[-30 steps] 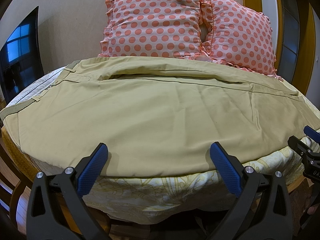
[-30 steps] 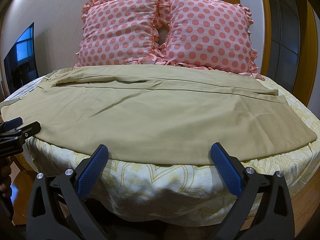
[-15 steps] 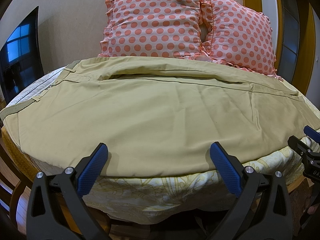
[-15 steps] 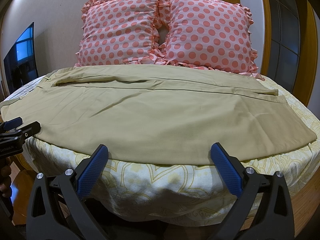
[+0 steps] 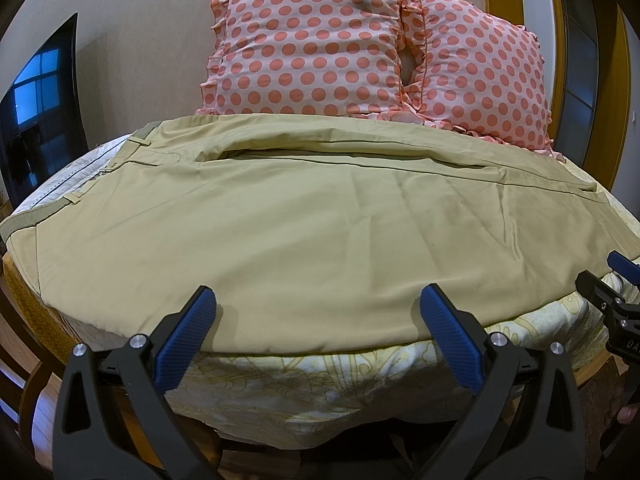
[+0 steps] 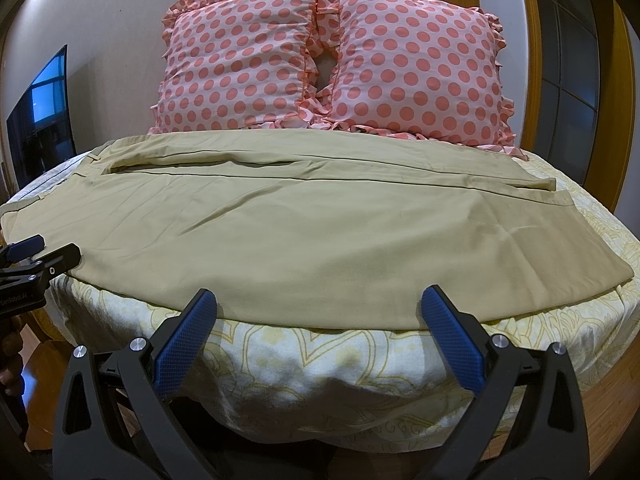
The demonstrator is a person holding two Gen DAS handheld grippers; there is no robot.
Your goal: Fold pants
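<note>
Khaki pants (image 5: 312,224) lie flat across the bed, waistband at the left, leg hems at the right; they also show in the right wrist view (image 6: 320,232). My left gripper (image 5: 316,300) is open and empty, just off the pants' near edge toward the waist end. My right gripper (image 6: 318,300) is open and empty at the near edge toward the hem end. Each gripper shows in the other's view: the right one at the right edge (image 5: 612,284), the left one at the left edge (image 6: 40,256).
Two pink polka-dot pillows (image 5: 312,48) (image 6: 416,68) lean on the wall behind the pants. The bed has a yellow patterned sheet (image 6: 320,364) with its edge below my grippers. A dark TV screen (image 5: 40,100) stands at the left.
</note>
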